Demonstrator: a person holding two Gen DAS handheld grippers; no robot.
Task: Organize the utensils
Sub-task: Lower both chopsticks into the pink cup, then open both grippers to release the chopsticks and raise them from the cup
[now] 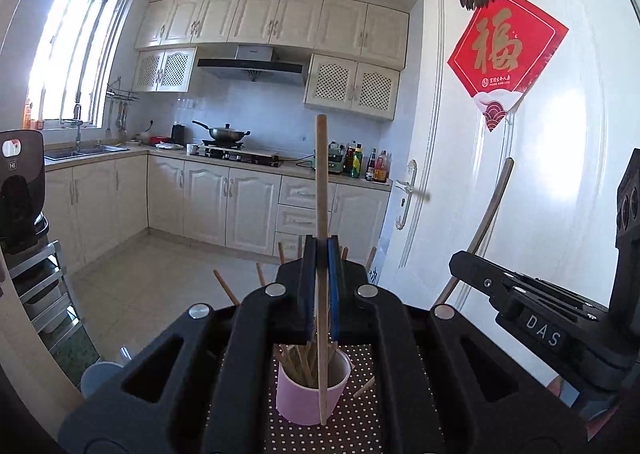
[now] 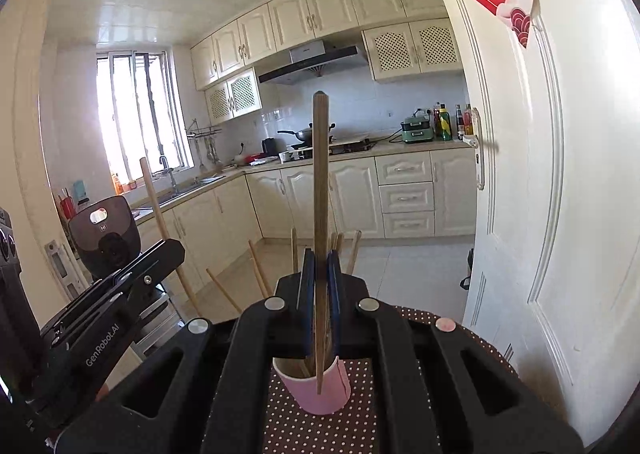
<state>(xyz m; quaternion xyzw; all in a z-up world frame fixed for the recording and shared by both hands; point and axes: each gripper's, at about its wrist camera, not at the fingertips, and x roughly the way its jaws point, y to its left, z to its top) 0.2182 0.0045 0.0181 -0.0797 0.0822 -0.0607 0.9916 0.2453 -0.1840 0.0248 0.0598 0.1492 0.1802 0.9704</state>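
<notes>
Left claw (image 1: 320, 274) clamps a pale chopstick (image 1: 321, 190) upright; right claw (image 2: 319, 278) clamps a darker chopstick (image 2: 319, 190). Both hang above the pink cup (image 2: 320, 394) on the dotted table (image 2: 288, 426). Risk: a tip snags the rim, toppling it.

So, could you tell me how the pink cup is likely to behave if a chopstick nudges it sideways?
The pink cup looks like thin paper, so probably light and easily shoved across the dotted cloth. It is tall and narrow, with chopsticks leaning out above its rim, so it may tip rather than slide. Its wall would likely dent if squeezed.
</notes>
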